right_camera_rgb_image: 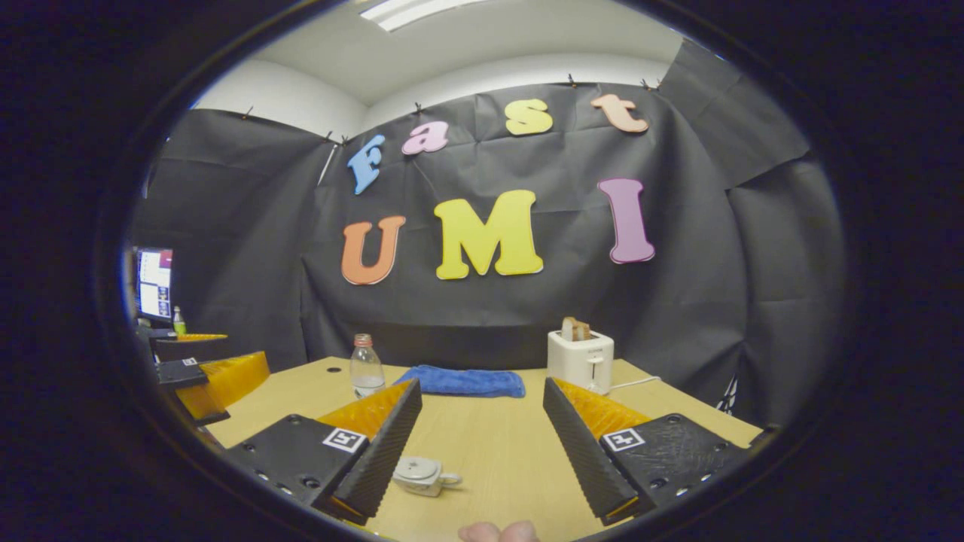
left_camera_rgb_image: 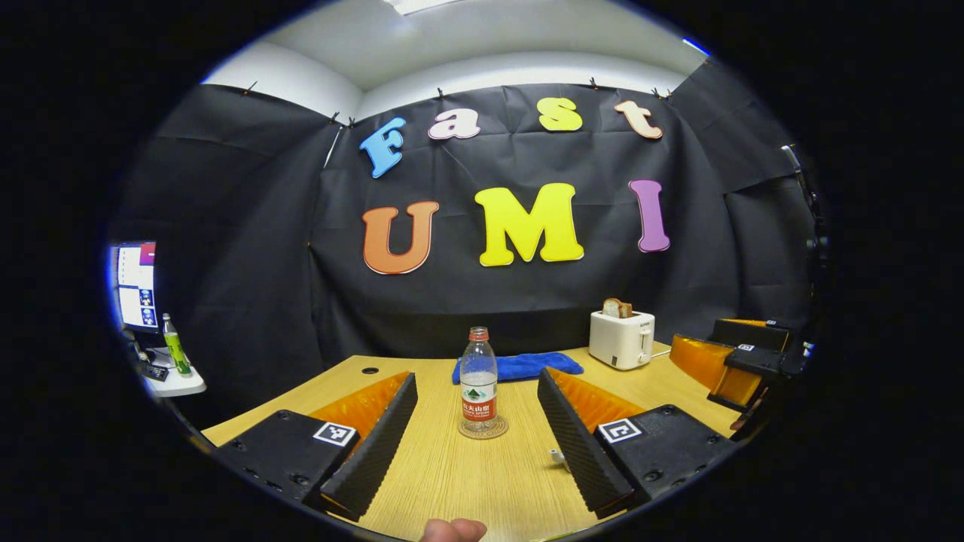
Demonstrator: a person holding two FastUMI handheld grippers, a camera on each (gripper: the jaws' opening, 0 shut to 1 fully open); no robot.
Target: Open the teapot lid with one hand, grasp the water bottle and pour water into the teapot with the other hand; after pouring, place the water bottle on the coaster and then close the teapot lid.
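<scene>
A clear water bottle (left_camera_rgb_image: 479,361) with an orange cap stands upright on a round coaster (left_camera_rgb_image: 483,430) on the wooden table. It stands ahead of my left gripper (left_camera_rgb_image: 477,380), which is open, and neither finger touches it. In the right gripper view a small white teapot (right_camera_rgb_image: 422,474) sits on the table low beside the left finger, and its lid seems to be on. My right gripper (right_camera_rgb_image: 482,385) is open and holds nothing. The bottle (right_camera_rgb_image: 367,369) stands far left there, beyond the left gripper (right_camera_rgb_image: 211,376). The right gripper (left_camera_rgb_image: 742,361) shows at the right edge of the left gripper view.
At the back of the table a white toaster (left_camera_rgb_image: 621,339) with a slice of bread stands beside a blue cloth (left_camera_rgb_image: 520,366). A monitor (left_camera_rgb_image: 135,286) and a green bottle (left_camera_rgb_image: 175,346) sit on a side shelf to the left. A fingertip (left_camera_rgb_image: 452,529) shows at the bottom edge.
</scene>
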